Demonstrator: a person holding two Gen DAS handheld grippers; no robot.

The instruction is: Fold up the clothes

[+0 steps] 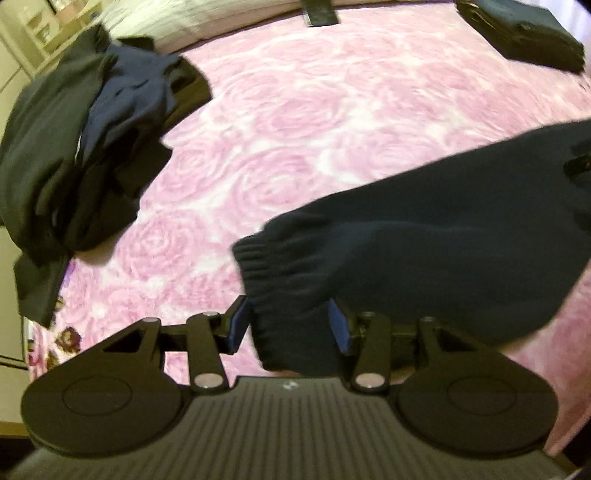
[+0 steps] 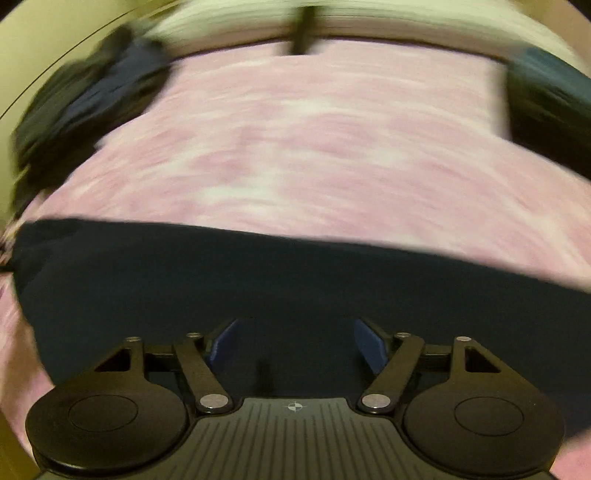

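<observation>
Left wrist view, left to right: a rumpled heap of dark clothes (image 1: 74, 147) (black and navy layers, loosely creased) lay at the left edge of the bed. The pink bedspread (image 1: 295, 110) had a plush, rose-swirl relief. A black flat object (image 1: 320, 13) sat at the far edge, and a neat stack of folded dark garments (image 1: 524, 37) at the far right corner.

The navy garment (image 1: 424, 240) stretched from the right down to the left gripper (image 1: 291, 325); its ribbed, elasticated cuff sat between the blue pads, jaws partly closed and pressed on the bunched cuff.

Right wrist view was heavily motion-blurred. The right gripper (image 2: 295, 345) stood with jaws wide, pads clear of the cloth; the garment's smooth dark body apparently lay beneath it, hiding the near bedspread.
</observation>
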